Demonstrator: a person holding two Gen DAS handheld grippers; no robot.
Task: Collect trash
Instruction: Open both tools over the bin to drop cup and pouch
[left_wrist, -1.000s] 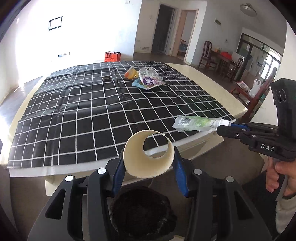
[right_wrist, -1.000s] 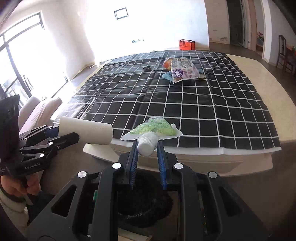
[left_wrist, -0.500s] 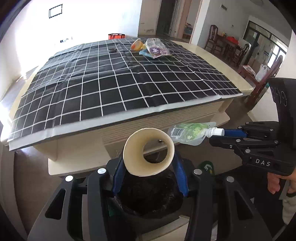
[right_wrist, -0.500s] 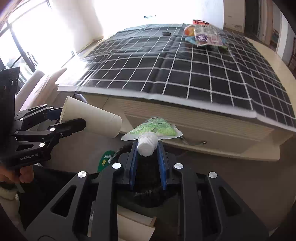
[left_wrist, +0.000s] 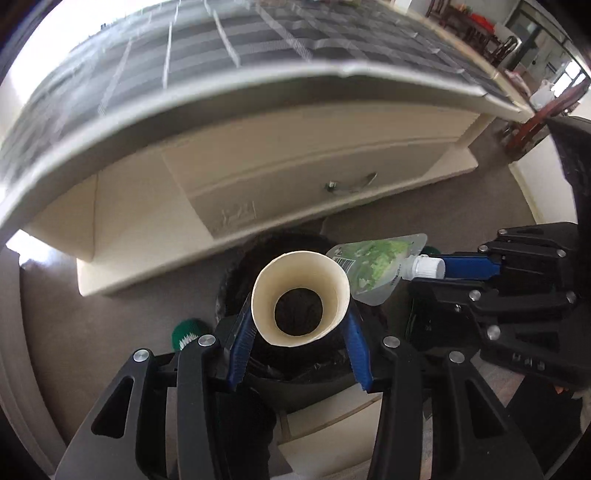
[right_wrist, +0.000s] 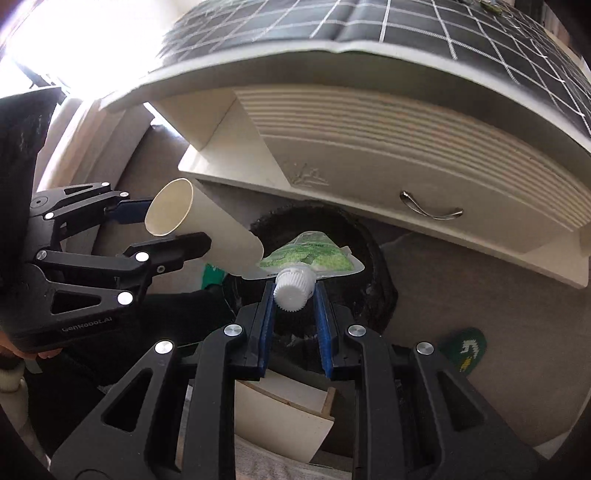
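Note:
My left gripper (left_wrist: 299, 325) is shut on a cream paper cup (left_wrist: 300, 299), whose open mouth faces the camera and whose bottom is gone, so the dark bin shows through it. The cup (right_wrist: 201, 225) and the left gripper (right_wrist: 162, 229) also appear at the left of the right wrist view. My right gripper (right_wrist: 294, 291) is shut on the white cap of a green spouted pouch (right_wrist: 314, 254). The pouch (left_wrist: 373, 269) and the right gripper (left_wrist: 443, 271) show at the right in the left wrist view. Both pieces hang just above a black-lined trash bin (right_wrist: 376, 258), and the cup's end touches the pouch.
The cream table front with a drawer handle (right_wrist: 430, 208) rises right behind the bin, under the black checked cloth (right_wrist: 406, 22). A green slipper (right_wrist: 465, 349) lies on the grey floor to the right. A pale board (right_wrist: 280, 417) sits below my fingers. A hand (right_wrist: 22, 354) holds the left tool.
Both grippers have sunk from table height to below the table edge and tipped downward, each keeping its piece. The trash bin now lies straight under the cup and pouch.

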